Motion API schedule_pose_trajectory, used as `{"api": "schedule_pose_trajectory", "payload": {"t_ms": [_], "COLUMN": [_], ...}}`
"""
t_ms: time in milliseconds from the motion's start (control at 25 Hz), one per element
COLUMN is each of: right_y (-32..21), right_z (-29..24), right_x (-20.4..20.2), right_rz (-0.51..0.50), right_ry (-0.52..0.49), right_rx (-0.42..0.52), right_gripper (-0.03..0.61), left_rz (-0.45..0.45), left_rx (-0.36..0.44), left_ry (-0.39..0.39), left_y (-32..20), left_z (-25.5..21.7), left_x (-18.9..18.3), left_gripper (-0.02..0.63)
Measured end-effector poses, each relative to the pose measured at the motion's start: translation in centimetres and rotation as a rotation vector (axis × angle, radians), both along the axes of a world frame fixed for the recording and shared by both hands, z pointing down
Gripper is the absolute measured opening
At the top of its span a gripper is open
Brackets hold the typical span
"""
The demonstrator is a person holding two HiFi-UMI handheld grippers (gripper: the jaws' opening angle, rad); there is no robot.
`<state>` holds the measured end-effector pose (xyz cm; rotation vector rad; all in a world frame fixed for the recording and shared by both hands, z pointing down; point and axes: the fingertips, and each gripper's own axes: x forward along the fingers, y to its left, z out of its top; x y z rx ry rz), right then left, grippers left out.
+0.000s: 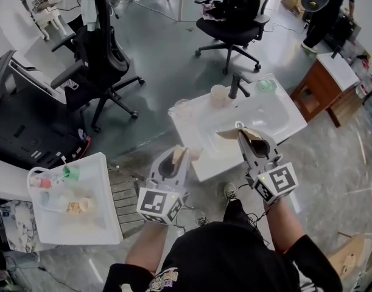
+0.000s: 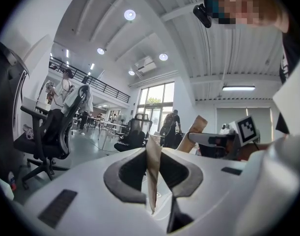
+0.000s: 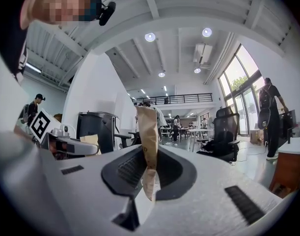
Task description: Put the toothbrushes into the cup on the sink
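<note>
- While the cup [image 1: 219, 94] stands beside the tap [image 1: 237, 85] at the back of the sink [image 1: 268, 117], the head view shows both grippers short of the sink's near rim; the left gripper [image 1: 176, 160] carries the left packet [image 1: 179, 152] and the right gripper [image 1: 240, 130] carries the right packet [image 1: 227, 134]; both are flat and brown, and I judge them to be paper-wrapped toothbrushes, well apart from the cup.
- In the left gripper view, the jaws are nearly together and clamp the left packet [image 2: 153, 173] edge-on between the pads; most of its length rises above them and a short tail hangs below.
- In the right gripper view, the jaws likewise pinch the right packet [image 3: 149, 132]; it stands upright and creases where the pads bite.
- Handling, as a judgement: each packet looks light and thin, the paper soft and easily crumpled, probably stiffer along a brush inside; a hold near the lower part, as here, leaves the long end free to drop into the cup.
</note>
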<state>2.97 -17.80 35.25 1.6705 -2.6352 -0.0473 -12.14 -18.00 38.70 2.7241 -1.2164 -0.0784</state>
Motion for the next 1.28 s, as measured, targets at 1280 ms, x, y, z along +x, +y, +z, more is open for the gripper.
{"api": "schedule_pose_trajectory", "payload": {"t_ms": [1280], "right_y": [-19.2], "right_z": [2.1], "right_x": [8.5], "right_rz": [-0.149], "right_ry": [0.012], "right_rx": [0.021], "right_gripper": [0.048], "left_rz": [-0.204], "left_rx": [-0.031], "left_ry": [-0.078], "left_y": [-8.7], "left_z": [0.4], "left_x": [8.0], "left_gripper": [0.066]}}
